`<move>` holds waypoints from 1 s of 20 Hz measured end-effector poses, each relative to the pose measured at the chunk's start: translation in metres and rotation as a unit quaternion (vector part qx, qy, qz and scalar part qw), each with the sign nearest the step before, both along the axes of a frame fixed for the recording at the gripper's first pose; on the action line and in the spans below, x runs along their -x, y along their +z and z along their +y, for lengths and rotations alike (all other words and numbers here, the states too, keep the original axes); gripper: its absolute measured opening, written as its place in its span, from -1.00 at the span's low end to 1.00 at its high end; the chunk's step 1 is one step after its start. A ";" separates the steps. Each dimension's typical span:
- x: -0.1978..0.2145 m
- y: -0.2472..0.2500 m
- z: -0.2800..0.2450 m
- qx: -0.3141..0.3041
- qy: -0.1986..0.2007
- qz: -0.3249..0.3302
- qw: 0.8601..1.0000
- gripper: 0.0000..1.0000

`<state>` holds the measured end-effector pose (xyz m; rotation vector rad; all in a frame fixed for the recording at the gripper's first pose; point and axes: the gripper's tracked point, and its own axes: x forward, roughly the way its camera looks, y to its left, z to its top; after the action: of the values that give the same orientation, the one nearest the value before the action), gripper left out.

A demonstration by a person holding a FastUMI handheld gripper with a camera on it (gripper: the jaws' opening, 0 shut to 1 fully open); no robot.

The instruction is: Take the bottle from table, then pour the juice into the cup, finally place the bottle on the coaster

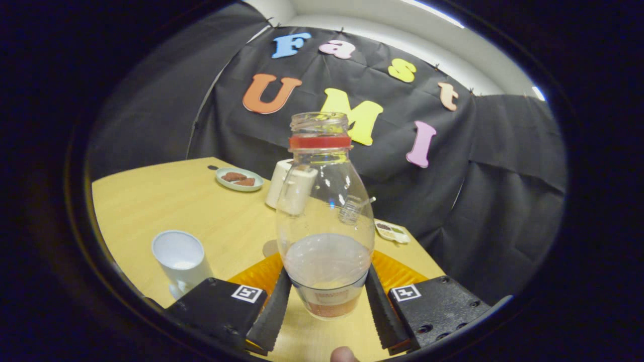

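A clear plastic bottle [324, 211] with a red neck ring and no cap stands upright between my fingers, a little pale juice in its bottom. My gripper [327, 275] is shut on the bottle's lower body, one finger pressing each side. An orange coaster [251, 275] lies on the table just behind and under the bottle, showing on both sides of it. I cannot tell whether the bottle's base touches it. A white cup [181, 259] stands upright to the left of the left finger, with a little pale liquid in its bottom.
On the wooden table [166, 201] beyond the bottle stand a white mug-like container [282, 183] and a pale plate [239, 179] with brown pieces. A small dish [392, 232] sits near the table's right edge. A fingertip [343, 355] shows behind the fingers.
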<state>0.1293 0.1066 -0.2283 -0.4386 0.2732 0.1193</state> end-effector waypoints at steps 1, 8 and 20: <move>0.001 0.000 0.002 0.028 0.005 -0.007 1.000 0.57; -0.007 -0.012 0.025 0.201 0.064 -0.031 0.977 0.57; -0.004 -0.040 0.021 0.419 0.113 -0.048 0.900 0.57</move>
<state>0.1331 0.1274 -0.2685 -1.3354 0.1636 0.2063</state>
